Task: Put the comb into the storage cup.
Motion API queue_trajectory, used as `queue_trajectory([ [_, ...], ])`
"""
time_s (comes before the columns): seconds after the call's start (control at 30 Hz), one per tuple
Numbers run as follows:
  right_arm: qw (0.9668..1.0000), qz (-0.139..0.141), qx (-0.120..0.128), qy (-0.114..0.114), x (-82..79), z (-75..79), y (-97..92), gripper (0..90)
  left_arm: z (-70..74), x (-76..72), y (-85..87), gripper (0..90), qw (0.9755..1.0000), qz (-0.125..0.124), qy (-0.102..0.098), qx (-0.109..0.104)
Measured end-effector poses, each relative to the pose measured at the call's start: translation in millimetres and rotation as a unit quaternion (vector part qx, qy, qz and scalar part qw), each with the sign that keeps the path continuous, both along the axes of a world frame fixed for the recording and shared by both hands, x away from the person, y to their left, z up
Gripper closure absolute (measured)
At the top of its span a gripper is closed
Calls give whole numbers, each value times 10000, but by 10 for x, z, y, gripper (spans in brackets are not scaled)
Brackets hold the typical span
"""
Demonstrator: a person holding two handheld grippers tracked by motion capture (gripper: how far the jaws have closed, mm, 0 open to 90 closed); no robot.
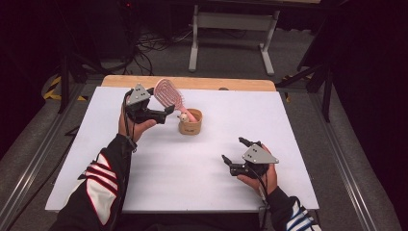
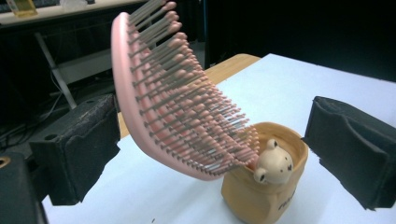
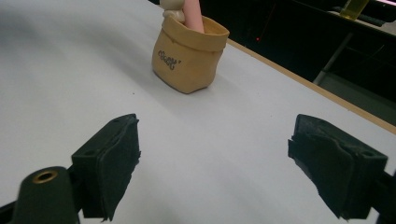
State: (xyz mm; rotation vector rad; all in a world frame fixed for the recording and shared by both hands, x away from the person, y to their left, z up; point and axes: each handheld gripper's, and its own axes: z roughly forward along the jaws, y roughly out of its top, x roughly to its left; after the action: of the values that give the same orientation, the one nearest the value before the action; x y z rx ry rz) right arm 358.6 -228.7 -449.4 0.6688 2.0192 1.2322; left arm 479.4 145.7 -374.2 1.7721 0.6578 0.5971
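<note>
the pink brush (image 2: 180, 100) stands handle-down in the tan cup (image 1: 190, 123), its head leaning out toward the left claw (image 1: 168, 110). that claw's jaws are wide apart, one on each side of the brush head in the left gripper view, with no pad pressing on it. so the brush rests on its own in the cup, near the middle of the table (image 1: 192, 168), toward the far edge. a little bear figure (image 2: 273, 162) sits on the cup's rim right by the handle. the right claw (image 1: 232, 153) hovers low over the near right of the table, jaws spread, nothing between them, well apart from the cup. this reads as the placing step at its end: brush in, grip off. next, the left claw needs to back straight away without brushing the bristles, since a nudge on that leaning head could tip the cup.
</note>
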Motion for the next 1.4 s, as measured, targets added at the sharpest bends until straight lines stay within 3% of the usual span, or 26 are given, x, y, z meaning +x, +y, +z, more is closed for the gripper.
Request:
queue_trajectory([
  [0.3, 10000, 42, 19, -61, -17, 7, 28, 159, -54, -120, 19, 51, 9994, -124, -134, 281],
  [0.83, 9999, 55, 31, -132, -45, 23, 51, 141, -194, -271, 42, 60, 9983, -220, -230, 486],
  [1.4, 9998, 44, 60, -178, -56, 31, 53, 134, -337, -440, 106, 67, 9980, -291, -296, 474],
])
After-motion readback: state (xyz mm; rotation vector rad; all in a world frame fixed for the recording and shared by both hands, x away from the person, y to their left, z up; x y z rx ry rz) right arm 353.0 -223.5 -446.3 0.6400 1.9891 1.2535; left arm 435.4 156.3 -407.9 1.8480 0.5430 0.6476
